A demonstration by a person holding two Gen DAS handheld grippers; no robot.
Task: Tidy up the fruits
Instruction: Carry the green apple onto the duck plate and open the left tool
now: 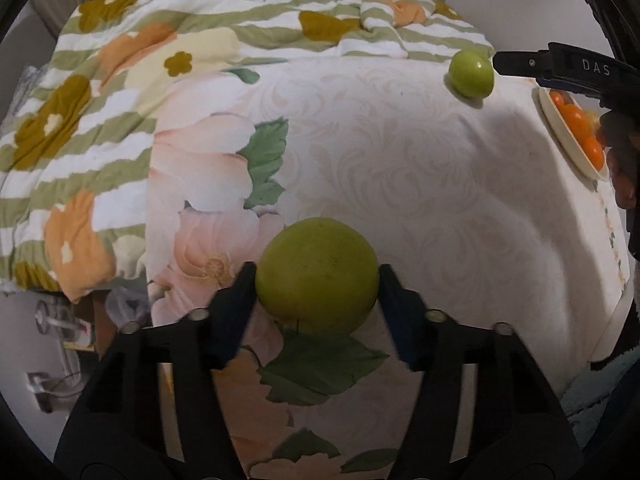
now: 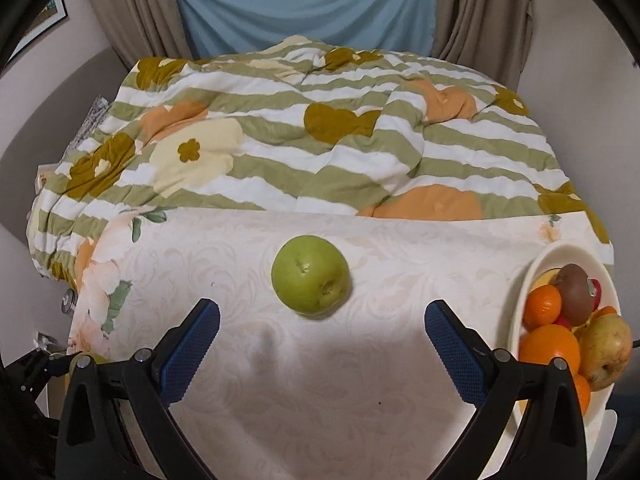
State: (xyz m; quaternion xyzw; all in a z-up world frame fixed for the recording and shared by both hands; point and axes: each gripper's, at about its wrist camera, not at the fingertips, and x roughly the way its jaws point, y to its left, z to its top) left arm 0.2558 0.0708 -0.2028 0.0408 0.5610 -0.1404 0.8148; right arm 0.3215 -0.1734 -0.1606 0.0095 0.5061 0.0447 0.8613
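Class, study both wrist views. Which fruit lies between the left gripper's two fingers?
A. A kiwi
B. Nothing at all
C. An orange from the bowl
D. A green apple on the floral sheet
D: in the left wrist view a green apple sits on the floral sheet, with the left gripper fingers pressed to both its sides.

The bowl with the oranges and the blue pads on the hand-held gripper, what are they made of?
The bowl looks like glossy cream plastic or glazed ceramic: its rim is smooth and evenly coloured, so I can't tell which. The blue pads on the right hand-held gripper look like matte rubber, with a fine grid texture for grip.
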